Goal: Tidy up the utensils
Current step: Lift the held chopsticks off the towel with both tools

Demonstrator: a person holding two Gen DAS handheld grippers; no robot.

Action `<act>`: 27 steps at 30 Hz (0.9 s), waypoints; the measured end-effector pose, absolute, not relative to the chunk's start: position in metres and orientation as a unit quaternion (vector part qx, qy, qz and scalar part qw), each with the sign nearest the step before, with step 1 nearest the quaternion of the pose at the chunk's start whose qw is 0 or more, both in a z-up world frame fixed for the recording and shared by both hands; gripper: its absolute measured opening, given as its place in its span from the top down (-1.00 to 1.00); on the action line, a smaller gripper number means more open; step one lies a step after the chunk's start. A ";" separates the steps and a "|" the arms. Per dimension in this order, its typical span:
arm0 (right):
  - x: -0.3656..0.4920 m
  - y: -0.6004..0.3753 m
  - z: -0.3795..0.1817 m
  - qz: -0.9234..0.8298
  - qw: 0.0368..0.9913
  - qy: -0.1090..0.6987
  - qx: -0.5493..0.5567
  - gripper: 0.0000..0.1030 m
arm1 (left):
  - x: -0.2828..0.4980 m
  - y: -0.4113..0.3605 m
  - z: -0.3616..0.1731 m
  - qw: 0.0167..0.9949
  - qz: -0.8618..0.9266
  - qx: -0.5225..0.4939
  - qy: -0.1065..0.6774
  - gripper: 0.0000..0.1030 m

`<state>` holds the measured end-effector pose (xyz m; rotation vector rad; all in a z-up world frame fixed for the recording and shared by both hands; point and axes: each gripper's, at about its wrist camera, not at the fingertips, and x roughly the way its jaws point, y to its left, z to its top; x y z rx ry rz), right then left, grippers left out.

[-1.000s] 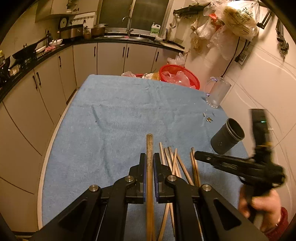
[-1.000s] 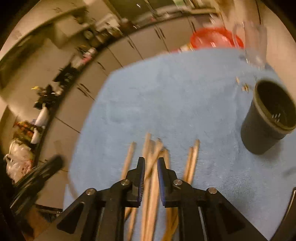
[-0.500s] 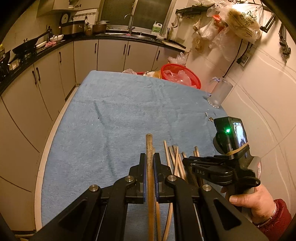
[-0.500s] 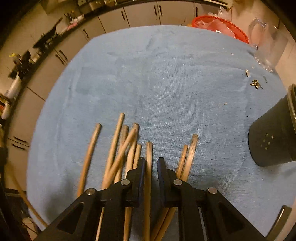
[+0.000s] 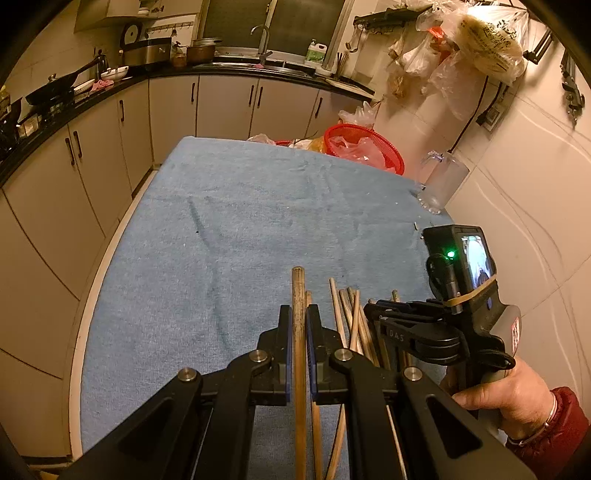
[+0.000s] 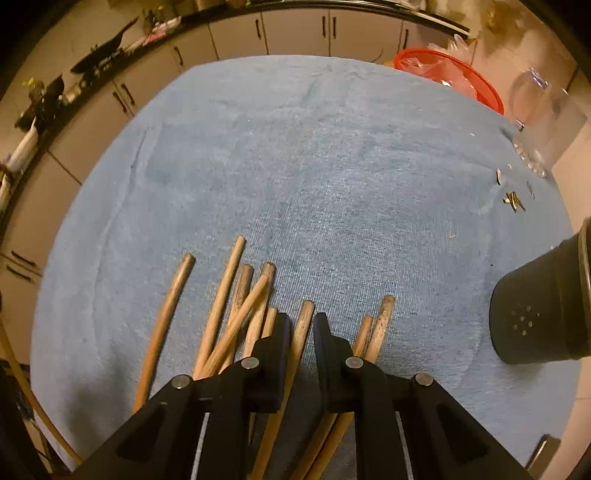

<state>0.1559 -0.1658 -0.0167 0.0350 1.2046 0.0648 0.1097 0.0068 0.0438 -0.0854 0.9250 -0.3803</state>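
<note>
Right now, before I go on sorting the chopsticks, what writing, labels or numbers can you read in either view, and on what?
"DAS" (may be partial): pale letters on the black arm of the right gripper, left wrist view.
Red-and-white sticker on the right gripper's handle: too blurred to read.
Print on the hanging plastic bag: too small to read.
Label on the green-and-white bottle by the sink: unreadable.
Right wrist view: no text.
</note>
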 end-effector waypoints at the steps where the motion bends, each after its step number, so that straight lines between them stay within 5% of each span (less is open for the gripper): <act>1: 0.154 -0.170 -0.015 0.033 0.828 0.560 0.022 0.71 | 0.110 0.007 0.043 0.877 -0.182 -0.040 0.444 0.86; 20: 0.154 -0.161 -0.022 0.052 0.834 0.549 0.014 0.84 | 0.113 0.001 0.038 0.873 -0.181 -0.038 0.452 0.86; 27: 0.107 -0.177 0.032 0.082 0.884 0.456 0.059 0.85 | 0.096 0.000 0.061 0.887 -0.191 -0.040 0.418 0.86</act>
